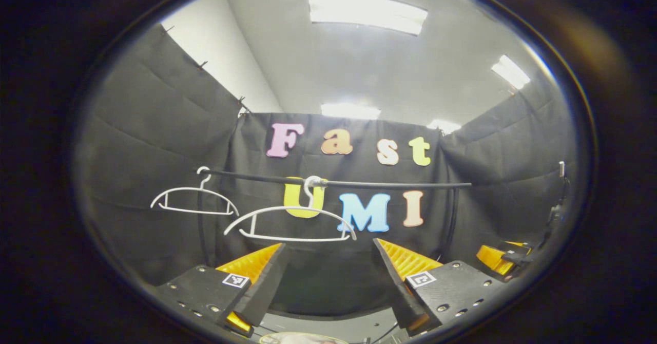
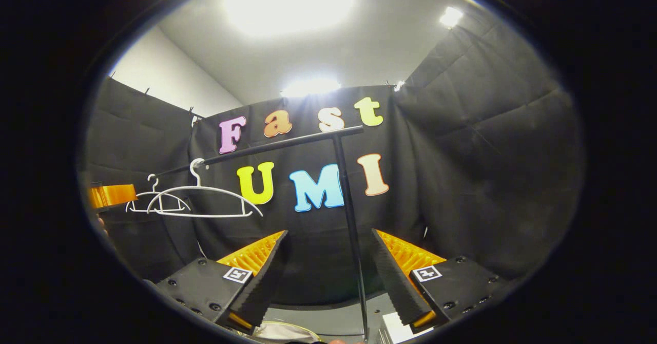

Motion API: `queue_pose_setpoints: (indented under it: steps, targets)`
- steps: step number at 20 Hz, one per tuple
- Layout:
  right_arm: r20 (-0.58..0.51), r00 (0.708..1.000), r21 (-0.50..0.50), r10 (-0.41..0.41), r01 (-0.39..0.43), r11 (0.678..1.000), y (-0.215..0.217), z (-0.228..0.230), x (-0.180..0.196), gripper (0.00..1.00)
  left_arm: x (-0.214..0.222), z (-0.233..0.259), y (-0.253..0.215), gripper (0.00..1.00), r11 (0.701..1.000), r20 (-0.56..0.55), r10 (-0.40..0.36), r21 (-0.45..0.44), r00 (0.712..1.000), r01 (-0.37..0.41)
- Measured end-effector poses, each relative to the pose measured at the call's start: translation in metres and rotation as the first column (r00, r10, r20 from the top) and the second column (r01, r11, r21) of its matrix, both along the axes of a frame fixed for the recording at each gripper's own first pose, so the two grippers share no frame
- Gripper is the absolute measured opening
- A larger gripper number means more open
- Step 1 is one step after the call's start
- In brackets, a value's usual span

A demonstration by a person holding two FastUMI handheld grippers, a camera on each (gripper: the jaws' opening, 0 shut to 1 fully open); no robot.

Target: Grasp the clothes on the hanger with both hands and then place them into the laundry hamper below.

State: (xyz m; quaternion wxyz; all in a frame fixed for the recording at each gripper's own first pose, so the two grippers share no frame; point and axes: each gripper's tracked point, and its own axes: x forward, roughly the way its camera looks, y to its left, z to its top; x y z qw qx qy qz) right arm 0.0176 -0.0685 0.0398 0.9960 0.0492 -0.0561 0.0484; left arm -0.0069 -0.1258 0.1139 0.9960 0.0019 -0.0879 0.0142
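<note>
Now both white hangers (image 1: 290,224) hung bare, and my left tongs (image 1: 328,272) and right tongs (image 2: 328,272) were open, holding nothing.

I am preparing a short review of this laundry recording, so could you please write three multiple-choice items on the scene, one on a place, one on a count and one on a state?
1. Where do the white hangers hang?
A. On a black rail
B. On a wall hook
C. On a door handle

2. How many hangers are on the rail?
A. One
B. Two
C. Four

3. What state are the hangers in?
A. Each carries a shirt
B. Both are bare
C. One carries a towel

Answers:
1. A: both hooks sit over the black rail in the left gripper view.
2. B: two white hangers show, one nearer and one farther.
3. B: only their outlines show against the black cloth, and the left gripper and right gripper are both open, holding nothing.
</note>
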Motion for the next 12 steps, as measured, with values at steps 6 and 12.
queue_pose_setpoints:
  steps: [6, 12]
  targets:
    - [-0.034, 0.997, -0.035, -0.07, 0.069, 0.997, 0.01, -0.023, -0.008, 0.97, -0.015, -0.027, 0.049, 0.94, 1.0, -0.009, 0.019, 0.006, 1.0, -0.019]
    - [-0.022, 0.996, -0.027, -0.09, 0.09, 0.996, 0.025, -0.024, -0.004, 0.98, -0.022, -0.042, 0.073, 0.94, 1.0, -0.018, 0.026, 0.009, 1.0, -0.025]
